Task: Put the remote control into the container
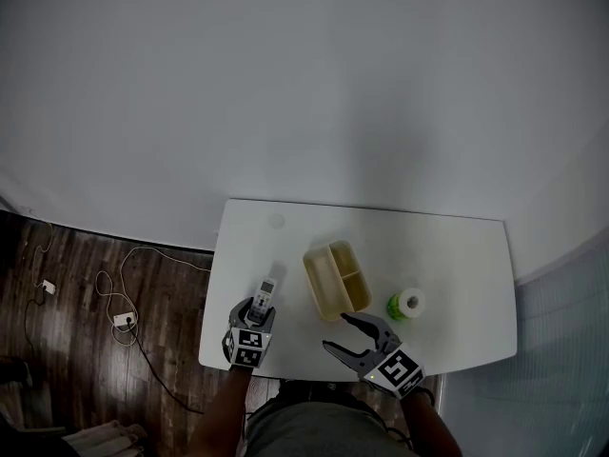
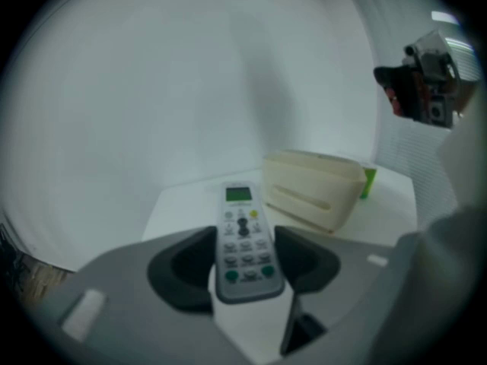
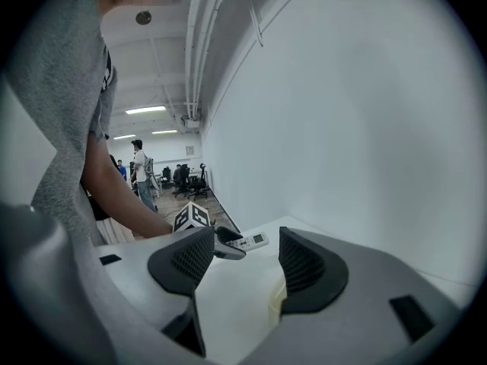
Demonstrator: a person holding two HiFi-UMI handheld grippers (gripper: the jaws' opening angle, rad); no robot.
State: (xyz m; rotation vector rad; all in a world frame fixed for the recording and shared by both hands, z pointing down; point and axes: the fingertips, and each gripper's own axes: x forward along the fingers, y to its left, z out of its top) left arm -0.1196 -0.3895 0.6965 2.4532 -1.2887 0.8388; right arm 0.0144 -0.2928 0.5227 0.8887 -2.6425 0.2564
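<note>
Left tool (image 2: pixel 243 243) pinching one remote control (image 1: pixel 265 296), right tool (image 3: pixel 244 251) spread, one container (image 1: pixel 316 286), one green roll (image 1: pixel 406 304), one table (image 1: pixel 457 265).

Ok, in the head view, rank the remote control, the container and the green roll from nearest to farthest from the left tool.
1. Remote control: clamped in the left tool itself, at the table's left side.
2. Container: mid-table, to the tool's right.
3. Green roll: past the container, farther right.

White remote (image 2: pixel 242 230) in left tool (image 2: pixel 243 263), beside cream divided container (image 1: pixel 336 279)
</note>
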